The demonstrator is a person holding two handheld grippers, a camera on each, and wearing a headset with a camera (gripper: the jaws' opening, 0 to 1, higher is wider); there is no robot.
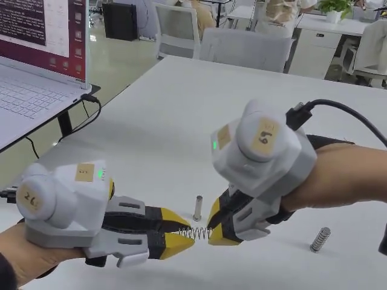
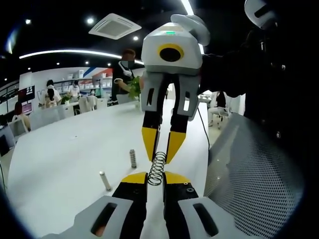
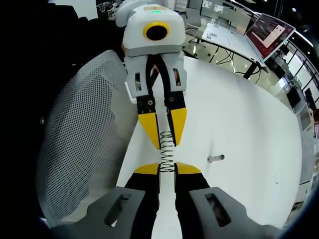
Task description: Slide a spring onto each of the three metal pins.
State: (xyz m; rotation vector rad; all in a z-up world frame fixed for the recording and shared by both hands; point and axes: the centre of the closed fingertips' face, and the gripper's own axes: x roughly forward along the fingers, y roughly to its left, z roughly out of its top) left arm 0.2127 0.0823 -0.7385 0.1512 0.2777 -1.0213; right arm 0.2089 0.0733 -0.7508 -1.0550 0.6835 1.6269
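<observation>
**A:** Two big things first. What are they?

**B:** My white table (image 1: 181, 109), and an open laptop (image 1: 36, 60) off its left side.

**A:** And your tools?

**B:** My left gripper (image 1: 185, 235) comes in from the left and my right gripper (image 1: 211, 231) from the right. Their yellow tips face each other just above the table, near its front edge. Each is clenched on one end of the same spring (image 1: 198, 232).

**A:** So that spring is off the table?

**B:** Yes. It is drawn out roughly level between the two pairs of tips, pinched at both ends. In my left gripper view it runs from my own jaws up into the other gripper's tips. My right gripper view shows the same from the other side.

**A:** Where is the pin?

**B:** One metal pin (image 1: 198, 208) stands upright on the table, just behind the held spring and apart from it.

**A:** Anything else small?

**B:** A second spring (image 1: 320, 239) rests on the table to the right, past my right wrist and well apart from the pin.
</observation>
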